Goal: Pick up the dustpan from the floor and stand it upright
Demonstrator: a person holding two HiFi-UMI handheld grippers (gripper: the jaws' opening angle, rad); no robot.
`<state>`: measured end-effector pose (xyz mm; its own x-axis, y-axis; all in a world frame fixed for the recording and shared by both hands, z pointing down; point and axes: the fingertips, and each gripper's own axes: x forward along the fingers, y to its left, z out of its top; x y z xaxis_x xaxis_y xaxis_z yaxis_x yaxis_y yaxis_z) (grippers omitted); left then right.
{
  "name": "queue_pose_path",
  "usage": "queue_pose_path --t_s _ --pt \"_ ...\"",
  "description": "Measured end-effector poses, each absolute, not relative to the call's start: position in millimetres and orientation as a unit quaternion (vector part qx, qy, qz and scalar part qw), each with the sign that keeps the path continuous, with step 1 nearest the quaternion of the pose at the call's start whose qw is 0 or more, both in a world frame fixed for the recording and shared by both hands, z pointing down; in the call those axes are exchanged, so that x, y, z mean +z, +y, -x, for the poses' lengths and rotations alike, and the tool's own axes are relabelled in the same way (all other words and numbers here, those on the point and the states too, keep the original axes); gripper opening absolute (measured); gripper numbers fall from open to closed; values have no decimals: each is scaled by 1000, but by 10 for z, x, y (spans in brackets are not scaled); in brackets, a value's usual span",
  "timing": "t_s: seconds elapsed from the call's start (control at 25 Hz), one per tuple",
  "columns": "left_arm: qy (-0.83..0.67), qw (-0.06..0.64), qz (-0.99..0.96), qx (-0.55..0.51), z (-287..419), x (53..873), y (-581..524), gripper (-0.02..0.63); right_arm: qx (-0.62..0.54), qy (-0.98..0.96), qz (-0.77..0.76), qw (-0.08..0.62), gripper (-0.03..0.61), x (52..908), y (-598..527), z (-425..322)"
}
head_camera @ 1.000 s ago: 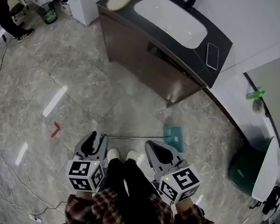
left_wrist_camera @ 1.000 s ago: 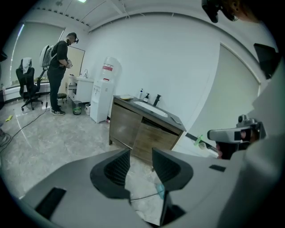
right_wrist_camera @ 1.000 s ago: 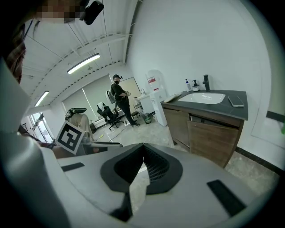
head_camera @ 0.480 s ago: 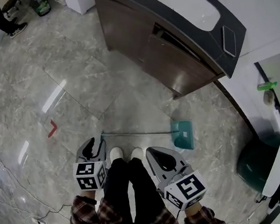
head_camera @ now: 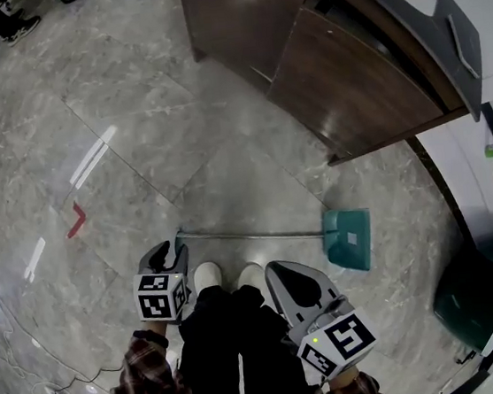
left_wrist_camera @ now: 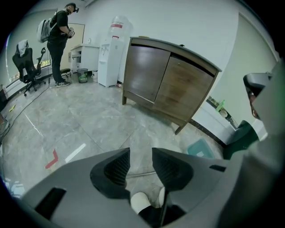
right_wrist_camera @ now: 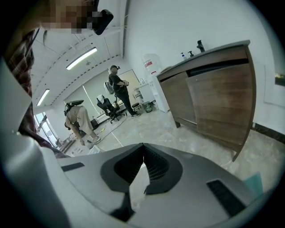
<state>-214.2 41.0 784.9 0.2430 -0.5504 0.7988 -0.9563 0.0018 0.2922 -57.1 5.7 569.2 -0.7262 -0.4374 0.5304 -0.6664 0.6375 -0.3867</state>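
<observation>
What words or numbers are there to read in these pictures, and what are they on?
None can be read.
Red label on the water dispenser: too blurred.
White sticker on the dustpan: too small.
On the left gripper and right gripper: square marker patterns only, no letters.

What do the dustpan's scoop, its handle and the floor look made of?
Scoop: teal, matte, even colour, probably moulded plastic.
Handle: thin straight grey rod with a light sheen, likely metal.
Floor: glossy grey veined tiles with grout lines and reflections, stone or ceramic.
</observation>
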Motion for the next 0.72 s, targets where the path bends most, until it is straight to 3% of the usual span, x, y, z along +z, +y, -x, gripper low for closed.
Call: queue_pose_path --t_s 0.72 --pt "-560 463 -616 304 2441 10756 765 141 306 -890 -307 145 12 7375 -123 542"
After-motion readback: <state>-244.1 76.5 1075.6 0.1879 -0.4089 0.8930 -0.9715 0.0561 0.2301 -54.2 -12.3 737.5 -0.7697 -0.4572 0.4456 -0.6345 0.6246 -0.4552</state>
